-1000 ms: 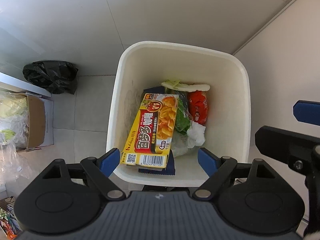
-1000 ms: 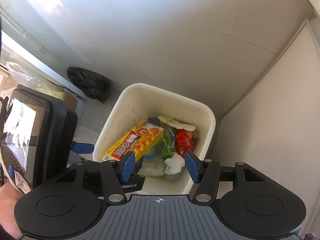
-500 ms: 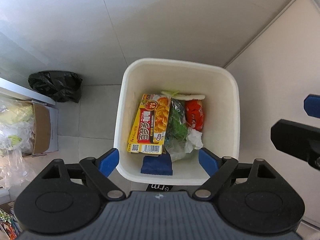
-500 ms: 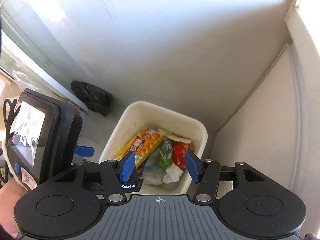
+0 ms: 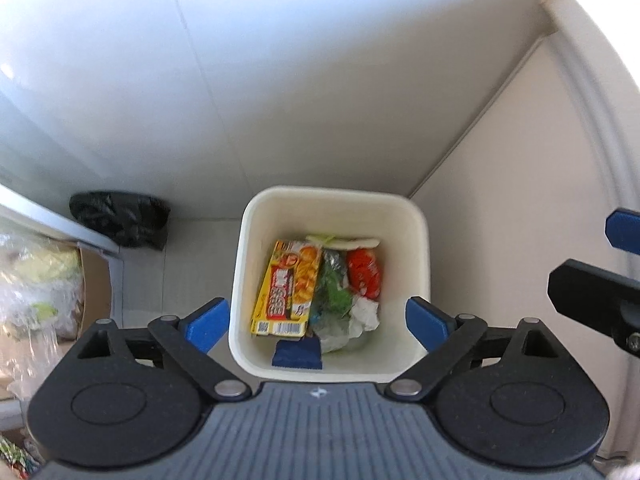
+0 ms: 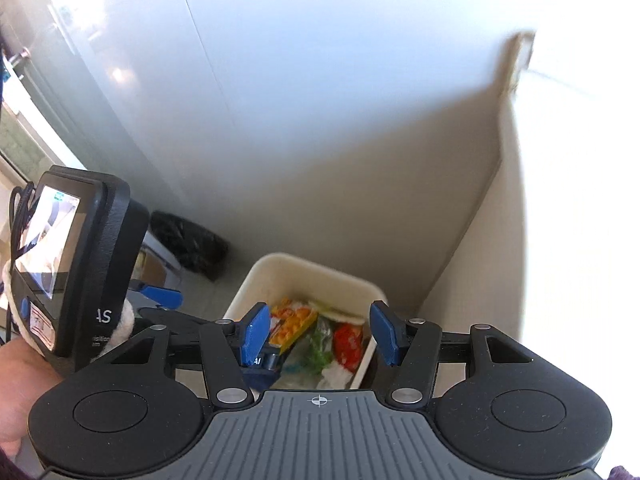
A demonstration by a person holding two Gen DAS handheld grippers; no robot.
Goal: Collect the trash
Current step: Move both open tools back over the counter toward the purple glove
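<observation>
A cream square trash bin stands on the floor in a corner. Inside lie a yellow snack box, a green wrapper, a red packet, crumpled white paper and a dark blue packet. My left gripper is open and empty, high above the bin. My right gripper is also open and empty above the bin; the box and red packet show between its fingers. The left device is at its left.
A black plastic bag lies on the floor left of the bin, also in the right wrist view. A cardboard box with clear plastic bags sits at the far left. Walls close the corner behind and right.
Both grippers have risen away from the bin, which now looks smaller and farther below. Both stay open and empty. The trash in the bin has not moved.
</observation>
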